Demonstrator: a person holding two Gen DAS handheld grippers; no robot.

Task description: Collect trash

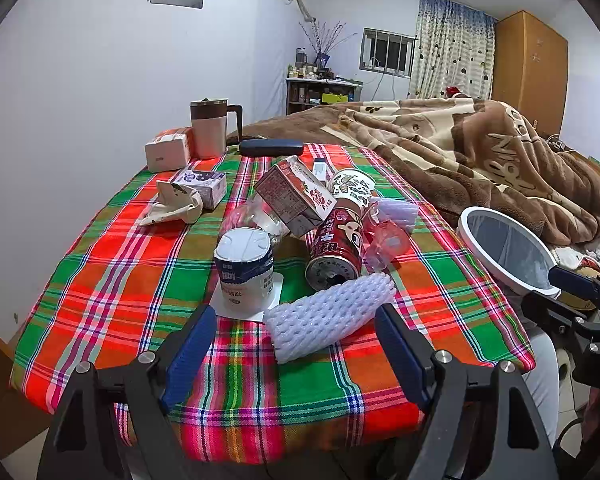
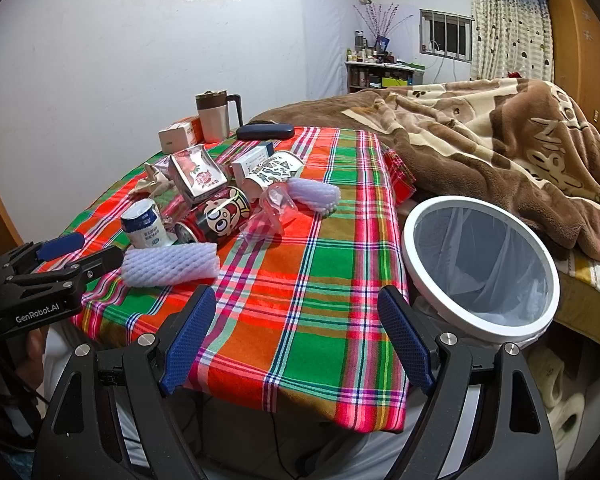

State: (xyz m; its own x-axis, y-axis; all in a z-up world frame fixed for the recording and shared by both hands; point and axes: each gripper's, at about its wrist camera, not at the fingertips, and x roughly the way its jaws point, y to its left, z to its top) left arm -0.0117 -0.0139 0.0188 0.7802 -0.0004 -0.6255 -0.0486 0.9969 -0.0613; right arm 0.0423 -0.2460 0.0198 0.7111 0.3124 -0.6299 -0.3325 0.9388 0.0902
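Note:
Trash lies on the plaid tablecloth (image 1: 112, 264): a white foam fruit net (image 1: 330, 316), a red drink can (image 1: 336, 250) on its side, a white-blue yogurt cup (image 1: 245, 270), a juice carton (image 1: 294, 196), a patterned paper cup (image 1: 350, 188), crumpled clear plastic (image 1: 386, 240) and a second foam net (image 1: 396, 212). My left gripper (image 1: 296, 350) is open just in front of the near foam net; it also shows in the right wrist view (image 2: 80, 252) beside that net (image 2: 170, 266). My right gripper (image 2: 296, 338) is open over the table's front edge. A white-rimmed bin (image 2: 480, 268) with a bag stands right of the table.
At the table's far end stand a mug with lid (image 1: 212, 128), a small carton box (image 1: 168, 150), a dark glasses case (image 1: 271, 148), a small blue-white box (image 1: 204, 186) and a crumpled cloth bag (image 1: 174, 204). A bed with a brown blanket (image 1: 480, 152) lies to the right.

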